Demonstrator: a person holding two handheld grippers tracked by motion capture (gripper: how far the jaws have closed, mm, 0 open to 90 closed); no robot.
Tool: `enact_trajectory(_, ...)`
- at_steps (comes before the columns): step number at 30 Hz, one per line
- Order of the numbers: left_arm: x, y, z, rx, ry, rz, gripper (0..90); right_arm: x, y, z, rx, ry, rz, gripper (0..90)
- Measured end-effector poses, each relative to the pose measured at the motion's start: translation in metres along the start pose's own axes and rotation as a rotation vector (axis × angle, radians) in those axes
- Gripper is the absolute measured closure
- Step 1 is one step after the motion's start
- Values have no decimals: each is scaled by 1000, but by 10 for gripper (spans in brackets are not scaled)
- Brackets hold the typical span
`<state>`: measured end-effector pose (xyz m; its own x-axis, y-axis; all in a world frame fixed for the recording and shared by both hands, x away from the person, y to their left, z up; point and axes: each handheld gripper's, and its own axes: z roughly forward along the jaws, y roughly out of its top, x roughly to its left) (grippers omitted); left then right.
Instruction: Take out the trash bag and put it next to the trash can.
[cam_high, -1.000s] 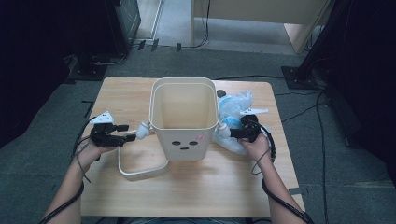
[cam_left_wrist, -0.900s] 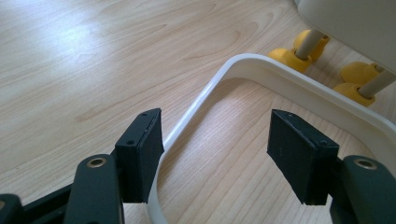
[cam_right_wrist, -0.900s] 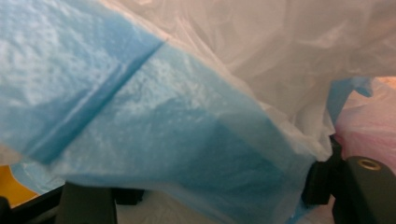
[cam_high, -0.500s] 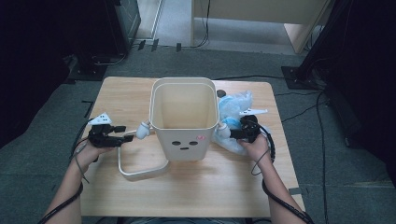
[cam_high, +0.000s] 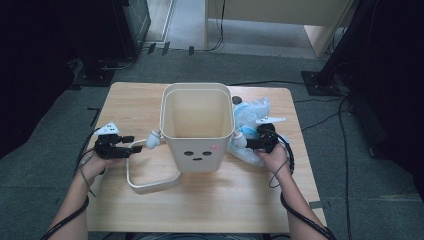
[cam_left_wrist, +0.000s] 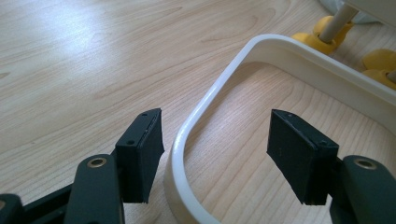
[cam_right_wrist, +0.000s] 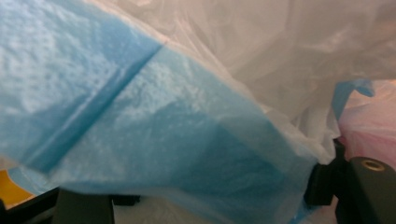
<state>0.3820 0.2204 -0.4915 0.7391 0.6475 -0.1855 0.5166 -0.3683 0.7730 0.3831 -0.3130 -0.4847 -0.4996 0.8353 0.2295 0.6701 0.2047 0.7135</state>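
Left gripper (cam_left_wrist: 215, 158) view: jaws released, straddling the cream plastic ring frame (cam_left_wrist: 196, 135) lying flat on the wooden table (cam_left_wrist: 70, 60); pads clear of it. High view puts that frame (cam_high: 150, 182) against the front-left foot of the cream square bin (cam_high: 197, 127), with bare tabletop ahead. Right gripper (cam_high: 247, 143) sits beside the bin, buried in the translucent blue-and-white plastic bag (cam_right_wrist: 154, 140); film hides its pads, so grasp cannot be told.

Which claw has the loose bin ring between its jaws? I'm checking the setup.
The left claw: its open jaws straddle a corner of the cream ring lying on the table. The right claw is at the plastic bags.
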Motion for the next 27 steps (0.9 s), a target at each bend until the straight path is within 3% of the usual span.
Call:
enact_trajectory(17, 6, -10, 8, 21, 2, -10, 367, 0, 0, 1, 2, -1, 1, 318)
enact_trajectory(27, 9, -13, 8, 13, 12, -15, 492, 1, 0, 1, 4, 0, 3, 317)
